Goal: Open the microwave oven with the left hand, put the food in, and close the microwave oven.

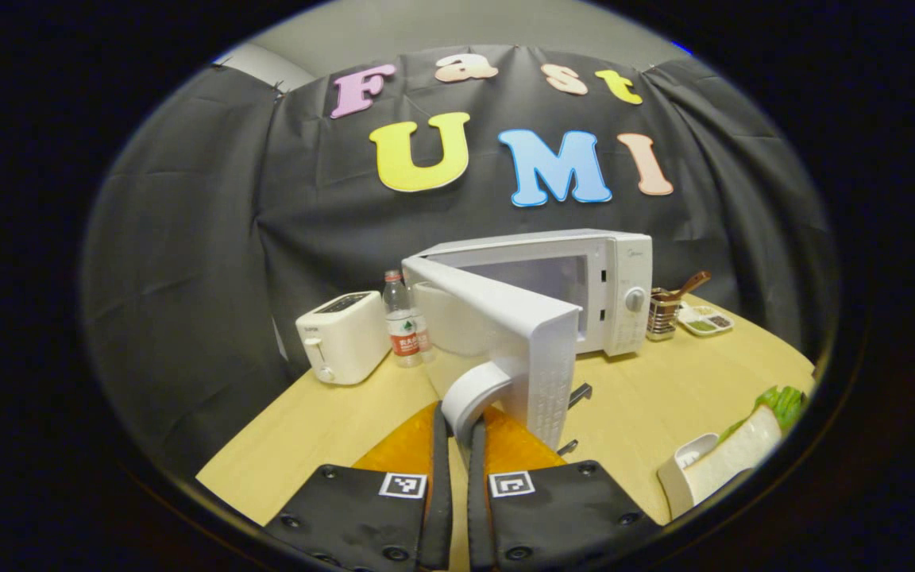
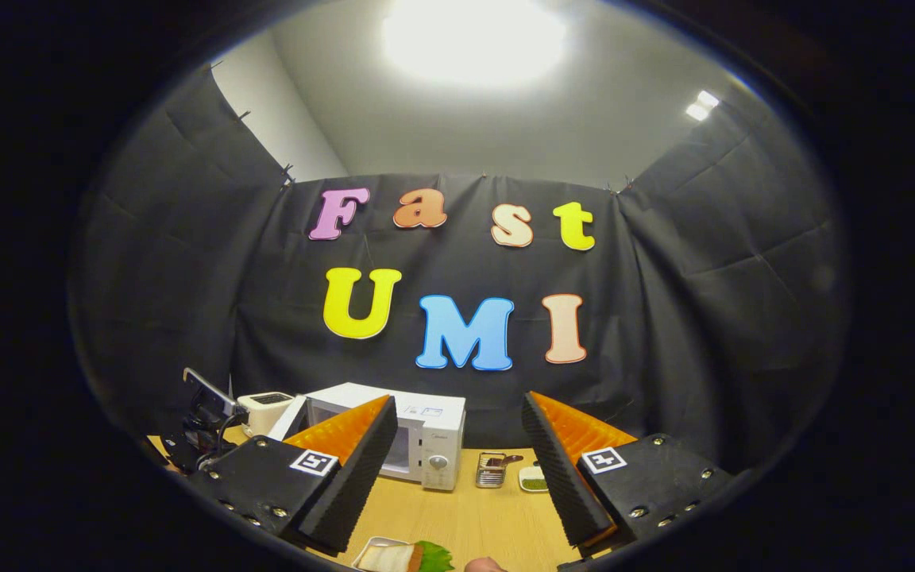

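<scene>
Right now, in the left gripper view, the left claw (image 1: pixel 457 425) sits at the bottom middle of the frame with its two fingers drawn nearly together, pinching the curved white handle (image 1: pixel 469 393) of the microwave door (image 1: pixel 505 334); both fingers press against the handle. That door stands swung out toward the camera, roughly halfway open, with its perforated inner face turned to the right. Behind it, at the center of the frame, the white microwave (image 1: pixel 584 286) rests on the pale wooden table (image 1: pixel 664 397), its cavity exposed and a round knob on the panel at its right. To the left of the microwave stand a white toaster (image 1: pixel 342 338) and a water bottle (image 1: pixel 402 322), the bottle just beside the toaster. To the right of the microwave is a small wire caddy (image 1: pixel 664 314) with a brown utensil in it, and a little dish (image 1: pixel 705 320) next to that. At the lower right edge of the frame lies the food, a sandwich (image 1: pixel 735 449) with green lettuce on a white tray. In the right gripper view, the right claw (image 2: pixel 457 461) is spread wide at the bottom of the frame, holding nothing, raised above the table. The microwave (image 2: pixel 426 441) shows between its fingers at lower center, and the sandwich (image 2: pixel 402 558) lies at the very bottom edge.
</scene>
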A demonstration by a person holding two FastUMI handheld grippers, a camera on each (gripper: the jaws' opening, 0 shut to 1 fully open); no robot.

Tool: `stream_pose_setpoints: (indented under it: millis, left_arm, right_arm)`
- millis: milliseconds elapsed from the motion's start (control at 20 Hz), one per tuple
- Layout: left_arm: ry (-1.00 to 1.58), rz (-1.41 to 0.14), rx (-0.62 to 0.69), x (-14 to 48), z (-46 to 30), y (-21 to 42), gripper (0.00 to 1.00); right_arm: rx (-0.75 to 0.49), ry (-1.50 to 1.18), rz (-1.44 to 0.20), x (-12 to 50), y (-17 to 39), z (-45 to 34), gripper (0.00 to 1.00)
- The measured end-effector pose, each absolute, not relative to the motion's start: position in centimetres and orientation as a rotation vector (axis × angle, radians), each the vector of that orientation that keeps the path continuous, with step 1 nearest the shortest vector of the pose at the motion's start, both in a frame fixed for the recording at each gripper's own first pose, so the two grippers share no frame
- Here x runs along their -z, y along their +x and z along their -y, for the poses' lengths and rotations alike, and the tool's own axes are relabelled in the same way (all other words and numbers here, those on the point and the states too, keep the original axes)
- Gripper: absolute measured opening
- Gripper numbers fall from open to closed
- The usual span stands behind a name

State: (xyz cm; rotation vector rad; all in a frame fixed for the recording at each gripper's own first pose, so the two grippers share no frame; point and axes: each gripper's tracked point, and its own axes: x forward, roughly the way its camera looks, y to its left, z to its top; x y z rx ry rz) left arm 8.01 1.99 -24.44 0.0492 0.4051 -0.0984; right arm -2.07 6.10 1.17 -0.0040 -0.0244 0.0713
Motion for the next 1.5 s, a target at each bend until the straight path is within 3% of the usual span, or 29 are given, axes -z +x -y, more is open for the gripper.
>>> stream_pose_setpoints:
  millis: [800,1200,1250,1450,1500]
  left_arm:
    - [0.022,-0.370,0.240,25.5,-10.4,7.8,0.15]
    - [-0.004,-0.376,0.219,25.8,-14.6,6.8,0.21]
    - [0.004,-0.363,0.205,25.2,-15.4,6.3,0.24]
    - [-0.044,-0.321,0.145,22.0,-17.9,4.9,0.80]
    - [-0.047,-0.298,0.123,20.9,-18.5,4.3,0.86]
  right_arm:
    - [-0.053,-0.002,0.020,-1.5,-2.5,-18.2,0.96]
    - [-0.066,0.023,-0.011,-1.1,-2.4,-21.3,0.96]
    - [-0.071,0.022,-0.014,-1.0,-2.4,-21.4,0.96]
    - [-0.091,0.017,-0.038,-0.5,-1.6,-21.0,0.96]
    - [-0.099,0.014,-0.047,-0.2,-1.3,-20.7,0.95]
